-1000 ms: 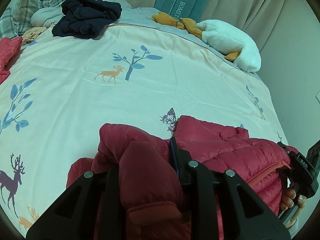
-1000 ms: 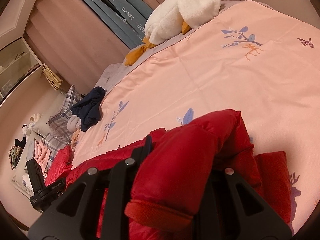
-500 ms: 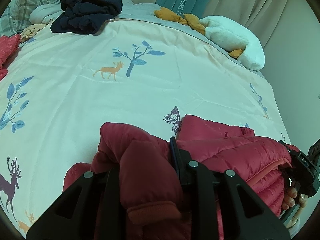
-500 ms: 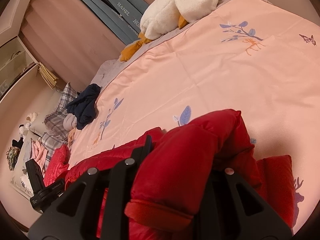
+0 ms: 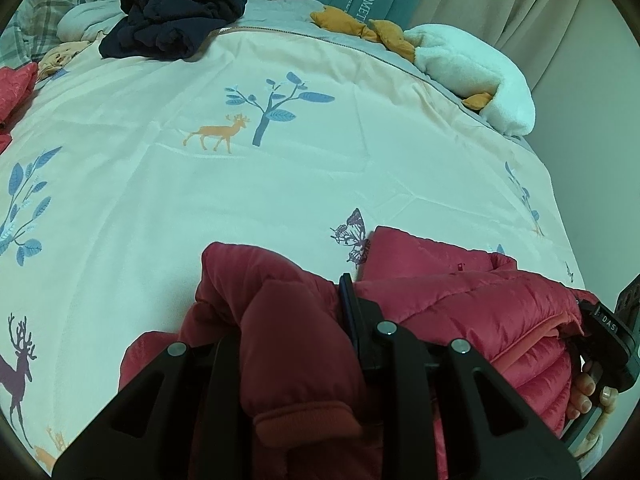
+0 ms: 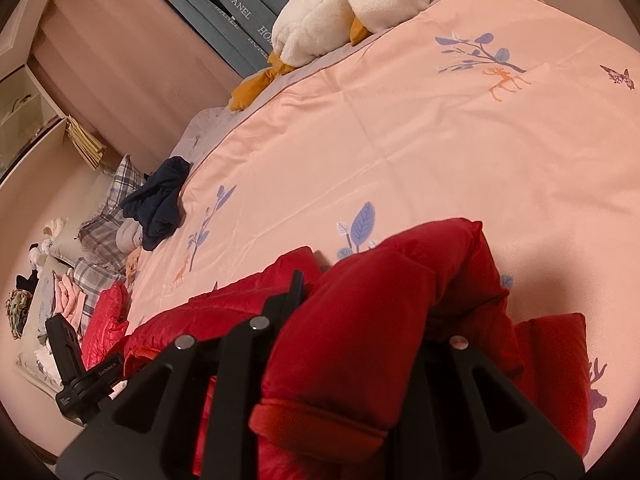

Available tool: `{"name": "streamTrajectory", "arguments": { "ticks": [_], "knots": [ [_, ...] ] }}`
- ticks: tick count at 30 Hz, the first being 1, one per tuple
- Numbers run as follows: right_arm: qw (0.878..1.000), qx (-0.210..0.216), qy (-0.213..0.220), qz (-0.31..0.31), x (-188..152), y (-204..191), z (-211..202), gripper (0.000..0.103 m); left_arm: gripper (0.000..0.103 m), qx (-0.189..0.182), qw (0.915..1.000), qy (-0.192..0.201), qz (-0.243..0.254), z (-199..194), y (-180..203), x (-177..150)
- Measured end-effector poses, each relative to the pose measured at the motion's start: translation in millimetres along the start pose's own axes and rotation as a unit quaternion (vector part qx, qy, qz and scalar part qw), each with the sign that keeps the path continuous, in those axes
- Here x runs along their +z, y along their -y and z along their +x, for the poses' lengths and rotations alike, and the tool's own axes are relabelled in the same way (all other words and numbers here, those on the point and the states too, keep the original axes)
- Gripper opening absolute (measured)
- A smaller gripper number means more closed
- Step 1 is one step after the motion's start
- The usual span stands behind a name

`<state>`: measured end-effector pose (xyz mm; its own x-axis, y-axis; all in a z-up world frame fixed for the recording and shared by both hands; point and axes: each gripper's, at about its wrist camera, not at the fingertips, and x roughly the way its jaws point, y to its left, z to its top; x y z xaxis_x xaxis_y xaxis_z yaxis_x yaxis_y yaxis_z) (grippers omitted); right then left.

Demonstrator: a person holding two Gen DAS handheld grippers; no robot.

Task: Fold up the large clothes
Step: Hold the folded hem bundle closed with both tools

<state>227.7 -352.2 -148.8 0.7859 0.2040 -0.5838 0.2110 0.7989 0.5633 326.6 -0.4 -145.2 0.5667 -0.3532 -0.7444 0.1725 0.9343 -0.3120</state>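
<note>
Red puffer jacket [image 5: 460, 304] lies on the bed's printed duvet [image 5: 240, 184] at the near edge, and in the left wrist view the left tool [image 5: 304, 320] pinches one of its sleeves [image 5: 296, 344], the cuff bunched just behind the jaws. Ahead of this tool the duvet stretches bare to a dark navy garment [image 5: 176, 20] far ahead and to its left, and a white plush toy [image 5: 472, 76] far ahead to its right. Off to this tool's right, the jacket's body lies folded, and the other hand [image 5: 588, 396] shows at the frame's edge holding its black handle. In the right wrist view the right tool [image 6: 360, 320] likewise clamps a padded red sleeve [image 6: 380, 320], which arches up between the jaws and hides the right one. To this tool's left the jacket's body [image 6: 208, 320] lies flat on the duvet [image 6: 400, 140], with the left tool [image 6: 76, 368] beyond it. The navy garment [image 6: 160, 200] sits far ahead-left, the plush toy [image 6: 352, 8] far ahead.
</note>
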Motion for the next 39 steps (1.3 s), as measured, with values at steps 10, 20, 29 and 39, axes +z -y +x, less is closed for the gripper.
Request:
{"name": "streamTrajectory", "arguments": {
  "ticks": [10, 20, 29, 39],
  "knots": [
    [1.000, -0.006, -0.009, 0.002, 2, 0, 5, 0.019, 0.024, -0.002, 1.0000, -0.006, -0.004, 4, -2, 1],
    [0.999, -0.015, -0.030, 0.006, 4, 1, 11, 0.019, 0.024, -0.001, 0.9998, -0.018, -0.009, 9, -3, 4],
    [0.999, -0.019, -0.043, 0.008, 5, 1, 12, 0.020, 0.024, -0.001, 0.9994, -0.031, -0.016, 13, -4, 7],
    [0.999, -0.013, -0.049, 0.018, 3, 3, 11, 0.022, 0.024, -0.004, 0.9992, -0.033, -0.022, 13, -6, 7]
  ]
}}
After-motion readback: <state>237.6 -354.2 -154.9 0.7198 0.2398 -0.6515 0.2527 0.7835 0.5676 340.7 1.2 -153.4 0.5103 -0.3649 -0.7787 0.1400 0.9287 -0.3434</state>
